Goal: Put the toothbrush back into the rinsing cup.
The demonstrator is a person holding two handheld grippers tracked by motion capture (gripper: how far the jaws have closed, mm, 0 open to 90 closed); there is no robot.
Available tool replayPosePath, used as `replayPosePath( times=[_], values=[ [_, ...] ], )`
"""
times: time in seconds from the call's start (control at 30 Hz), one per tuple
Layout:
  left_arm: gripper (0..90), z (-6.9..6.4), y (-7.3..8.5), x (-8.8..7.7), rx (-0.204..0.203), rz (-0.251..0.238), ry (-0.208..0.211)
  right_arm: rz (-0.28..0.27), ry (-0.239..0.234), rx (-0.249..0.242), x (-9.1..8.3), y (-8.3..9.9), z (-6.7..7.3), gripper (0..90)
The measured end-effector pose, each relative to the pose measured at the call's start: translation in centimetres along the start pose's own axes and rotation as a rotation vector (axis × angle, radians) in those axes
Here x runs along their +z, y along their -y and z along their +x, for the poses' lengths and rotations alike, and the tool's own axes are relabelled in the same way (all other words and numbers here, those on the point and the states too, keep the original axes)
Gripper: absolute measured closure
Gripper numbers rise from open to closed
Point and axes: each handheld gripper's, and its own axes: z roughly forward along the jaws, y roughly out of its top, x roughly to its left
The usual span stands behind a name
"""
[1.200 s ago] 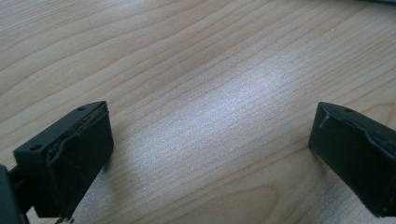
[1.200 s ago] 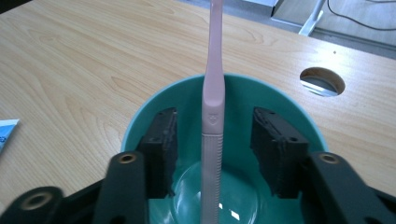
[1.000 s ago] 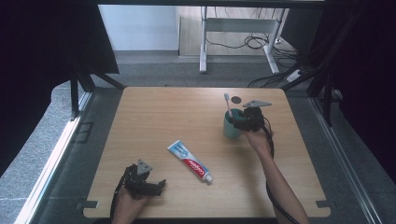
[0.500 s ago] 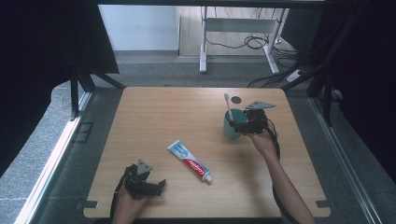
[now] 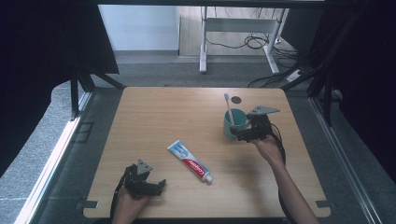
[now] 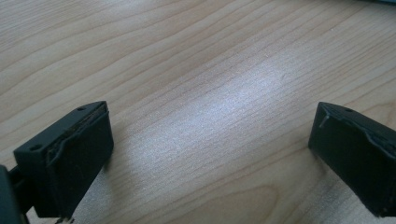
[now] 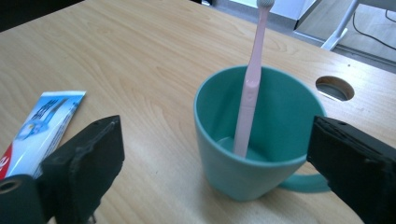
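Wooden table [image 5: 154, 121] with cup [image 5: 233, 128], toothpaste tube [image 5: 190, 161]

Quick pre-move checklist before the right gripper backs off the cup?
1. Right gripper jaws clear of the teal cup: ok, they have just been opening and stand apart from its walls.
2. Cup upright on the table: ok.
3. Pink toothbrush in the cup, leaning on the rim: ok.
4. Toothpaste tube lying flat, apart from the cup: ok.
5. Left gripper open, nothing between its jaws: ok.
6. Cup handle free of the right jaw: cannot tell.
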Motion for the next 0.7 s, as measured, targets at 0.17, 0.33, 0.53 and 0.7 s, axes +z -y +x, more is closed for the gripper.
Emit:
replayPosePath(
  times=[0.17,0.33,0.53,0.7],
  values=[
    [0.0,0.0,0.0,0.0,0.0,0.0,0.0,0.009,-0.006,-0.001,-0.8,0.6,0.1,0.0],
    [0.0,0.0,0.0,0.0,0.0,0.0,0.0,0.013,-0.008,0.005,-1.7,1.4,0.2,0.0],
    [0.0,0.0,0.0,0.0,0.0,0.0,0.001,0.018,0.001,0.018,-2.8,2.2,0.2,0.0],
    [0.0,0.0,0.0,0.0,0.0,0.001,0.001,0.032,0.003,0.014,-3.4,3.2,0.5,0.0]
  ],
)
